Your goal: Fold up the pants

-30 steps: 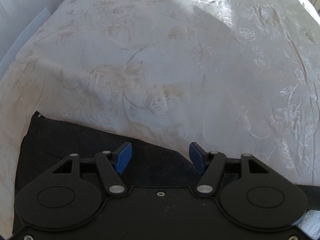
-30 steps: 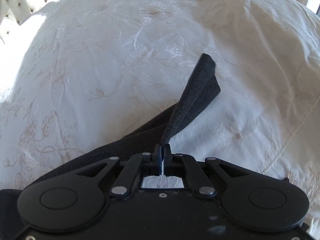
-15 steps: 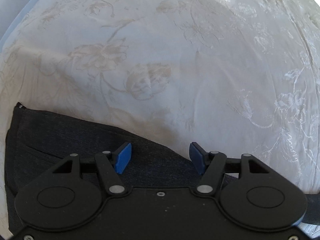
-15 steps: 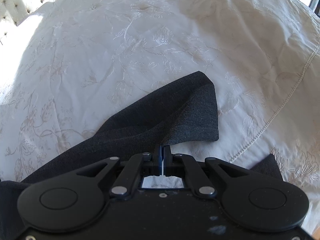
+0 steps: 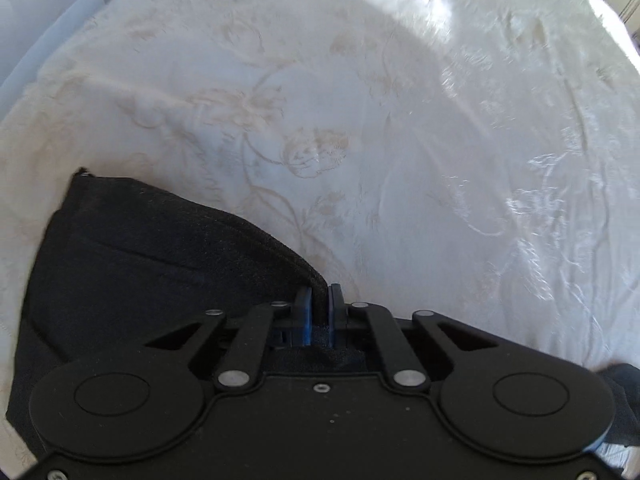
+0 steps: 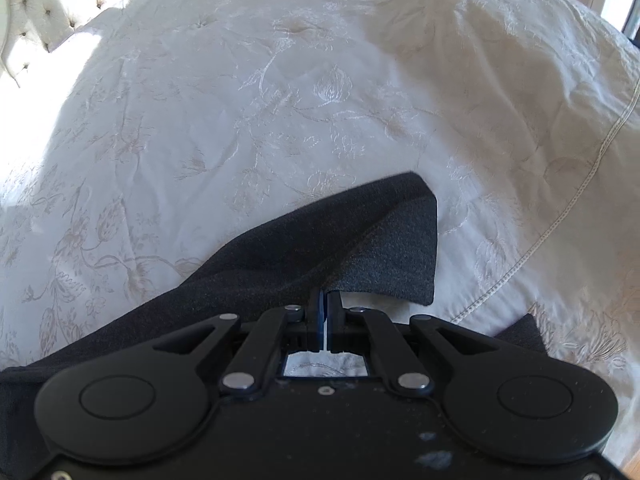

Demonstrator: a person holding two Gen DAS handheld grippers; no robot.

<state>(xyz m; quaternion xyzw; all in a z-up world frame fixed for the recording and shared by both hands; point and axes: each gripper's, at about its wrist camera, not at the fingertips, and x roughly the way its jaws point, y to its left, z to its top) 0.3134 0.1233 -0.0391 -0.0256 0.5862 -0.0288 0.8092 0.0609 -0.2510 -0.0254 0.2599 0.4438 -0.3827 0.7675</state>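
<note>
1. We see the left gripper [image 5: 319, 300] with its blue pads drawn in close; the jaws have just been closing, and a thick edge of the dark pants [image 5: 168, 264] sits pinched between them.
2. From that grip the pants spread to the lower left over the white flowered bedspread [image 5: 400, 140]; their lower part is hidden behind the gripper's black body, and the picture is somewhat blurred.
3. A corner of the pants pokes up at the far left edge, with a small detail there that we cannot make out.
4. We see the right gripper [image 6: 325, 304] fully clamped on a thin edge of the pants [image 6: 360, 240], which rise from the pads as a lifted flap.
5. The cloth runs off to the lower left, cut off by the frame; another dark piece [image 6: 524, 330] peeks out at the right behind the gripper.
6. A tufted headboard [image 6: 52, 8] shows at the upper left, partly cut off.
</note>
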